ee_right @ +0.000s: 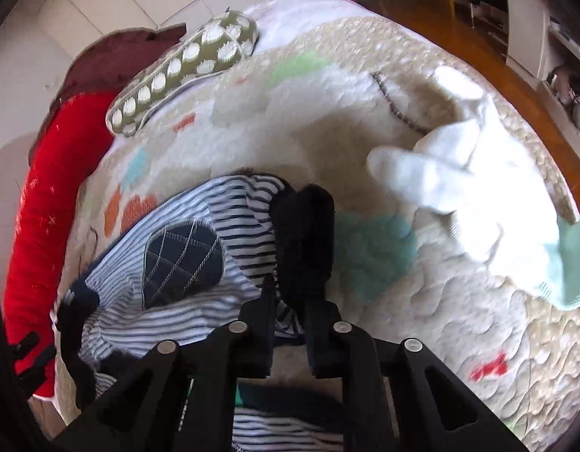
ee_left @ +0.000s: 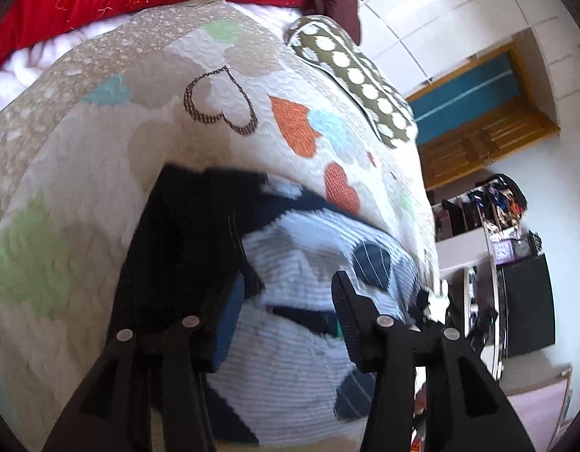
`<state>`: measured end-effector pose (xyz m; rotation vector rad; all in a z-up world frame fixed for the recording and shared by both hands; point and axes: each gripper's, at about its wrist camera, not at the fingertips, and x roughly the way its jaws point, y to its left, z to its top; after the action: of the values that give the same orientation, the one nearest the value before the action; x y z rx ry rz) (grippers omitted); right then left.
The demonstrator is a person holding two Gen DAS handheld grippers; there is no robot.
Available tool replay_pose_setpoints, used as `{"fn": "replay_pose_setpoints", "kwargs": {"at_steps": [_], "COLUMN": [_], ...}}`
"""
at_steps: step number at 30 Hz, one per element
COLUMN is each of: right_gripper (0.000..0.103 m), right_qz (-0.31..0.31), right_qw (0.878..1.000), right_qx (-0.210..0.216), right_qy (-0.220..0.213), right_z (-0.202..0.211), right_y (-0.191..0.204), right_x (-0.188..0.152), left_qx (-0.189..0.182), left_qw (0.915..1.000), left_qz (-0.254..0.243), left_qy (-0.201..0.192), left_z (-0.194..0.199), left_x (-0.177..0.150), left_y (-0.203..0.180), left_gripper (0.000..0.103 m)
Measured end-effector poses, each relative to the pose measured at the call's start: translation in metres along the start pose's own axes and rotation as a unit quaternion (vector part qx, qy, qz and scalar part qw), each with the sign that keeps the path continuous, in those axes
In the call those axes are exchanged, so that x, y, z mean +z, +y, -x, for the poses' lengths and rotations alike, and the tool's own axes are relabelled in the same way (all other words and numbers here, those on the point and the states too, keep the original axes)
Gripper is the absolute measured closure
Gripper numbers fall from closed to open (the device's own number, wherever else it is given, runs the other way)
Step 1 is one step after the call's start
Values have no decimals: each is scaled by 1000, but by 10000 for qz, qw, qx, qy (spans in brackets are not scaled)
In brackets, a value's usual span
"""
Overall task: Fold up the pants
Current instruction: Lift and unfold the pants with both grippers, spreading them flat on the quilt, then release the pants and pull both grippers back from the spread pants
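pants (ee_right: 184,260) on quilt (ee_right: 421,320), socks (ee_right: 440,173) to their right, pillow (ee_right: 184,71) behind

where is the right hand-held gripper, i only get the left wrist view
Observer: The right hand-held gripper is at the edge of the striped pants, its jaws close together by a dark fuzzy piece. I cannot tell whether they pinch it.
Operator: ok anything else lying on that side of the quilt
Observer: Yes, a white cloth lies bunched on the quilt to the right of the pants, apart from them.
Operator: and past that
Observer: A mint green cloth sits beside the white one at the right edge of the right wrist view.
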<state>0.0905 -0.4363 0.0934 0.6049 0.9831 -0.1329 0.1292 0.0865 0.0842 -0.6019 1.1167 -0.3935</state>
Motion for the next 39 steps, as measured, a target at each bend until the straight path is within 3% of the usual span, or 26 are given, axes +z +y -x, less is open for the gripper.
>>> {"fn": "replay_pose_setpoints", "kwargs": {"at_steps": [3,5,6,7,8,11,15,18,24,26,28,33,39], "right_gripper": [89,80,69,52,45,44,42,41,41,41,41,37,34], "right_qz": [-199,-300,-377,-535,-664,-686,-545,-487,-435,-314,-157,88,331], "right_qw": [9998,9984,9977,9972,9965,9946,9918,9907,9895,9909,9911,9878,9849], "right_qx": [-4,-453,-516,-393,-211,96,232,231,152,138,204,233,43], "right_qy": [-79,-169,-240,-351,-457,-775,-1134,-1250,-1369,-1304,-1304,-1540,-1701], "right_z": [10,17,22,32,40,71,107,115,122,126,132,156,165], "right_y": [-2,-9,-13,-20,-23,-24,-13,-6,8,15,25,38,46], "right_x": [-6,-11,-14,-20,-24,-48,-100,-136,-194,-206,-213,-231,-244], "left_qx": [-53,-39,-15,26,87,525,1414,2005,2407,2354,2229,1951,1869], "left_qw": [9996,9985,9970,9949,9922,9788,9474,9171,8634,8565,8593,8892,9127], "left_qz": [-196,-344,-485,-611,-722,-1002,-1232,-1443,-2076,-2240,-2322,-2228,-2051], "left_qy": [-179,-414,-609,-806,-1009,-1710,-2593,-3130,-3918,-4011,-3974,-3487,-2998], "left_z": [22,37,47,56,65,89,113,132,162,168,173,178,160], "left_x": [-26,-42,-53,-63,-73,-105,-142,-165,-201,-213,-223,-233,-229], "left_y": [-5,-9,-13,-17,-21,-34,-50,-65,-95,-101,-105,-104,-95], "left_gripper": [56,48,45,39,36,33,19,9,0,0,0,0,0]}}
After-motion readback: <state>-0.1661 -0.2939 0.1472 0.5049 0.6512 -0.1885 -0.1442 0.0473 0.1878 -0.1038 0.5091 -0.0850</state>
